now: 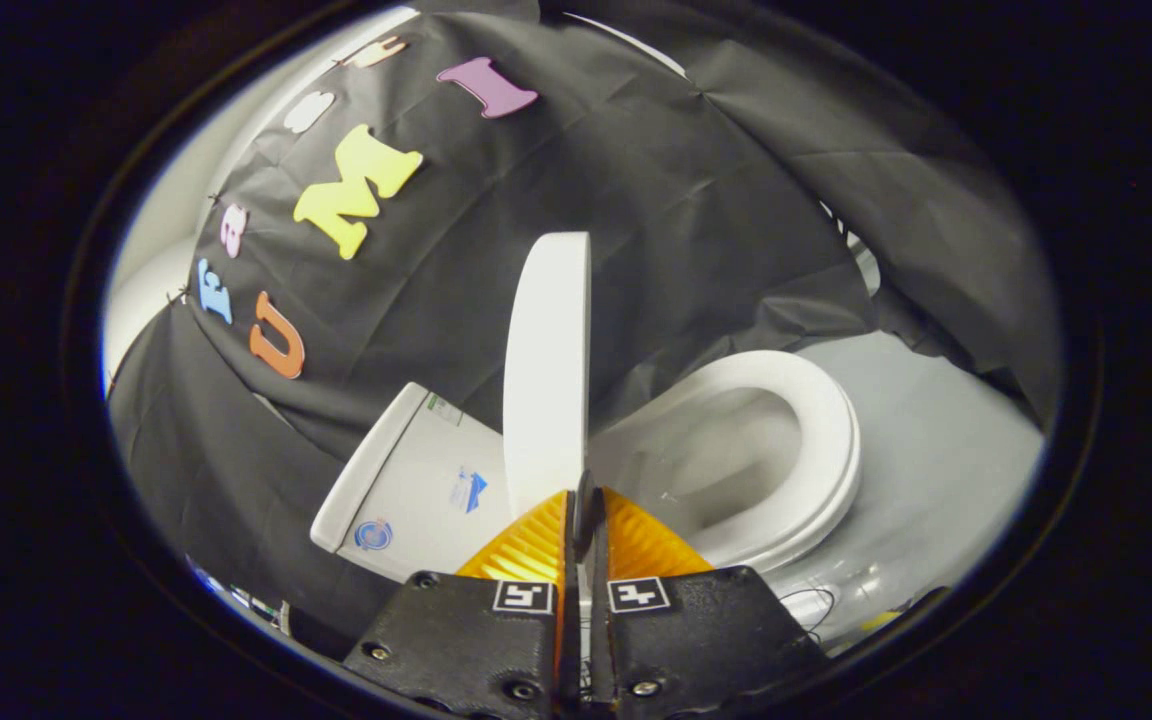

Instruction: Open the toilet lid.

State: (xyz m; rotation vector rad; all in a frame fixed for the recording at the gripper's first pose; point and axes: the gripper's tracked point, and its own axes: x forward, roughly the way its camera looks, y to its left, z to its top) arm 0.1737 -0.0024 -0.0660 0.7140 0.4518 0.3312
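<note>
Between the gripper's (584,500) nearly closed fingers sits the raised toilet lid's (546,370) edge.

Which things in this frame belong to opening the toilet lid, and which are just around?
Part of the job:
- toilet lid, raised, seen edge-on
- gripper, orange fingers closed on the lid's near edge
- seat, down over the bowl, uncovered

Just around:
- tank with stickers, behind the lid
- grey floor beside the toilet
- thin cable on the floor

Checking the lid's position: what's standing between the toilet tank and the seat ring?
In the gripper view, the raised lid stands on edge between the tank and the seat ring, its near edge pinched in the tongs.
</note>
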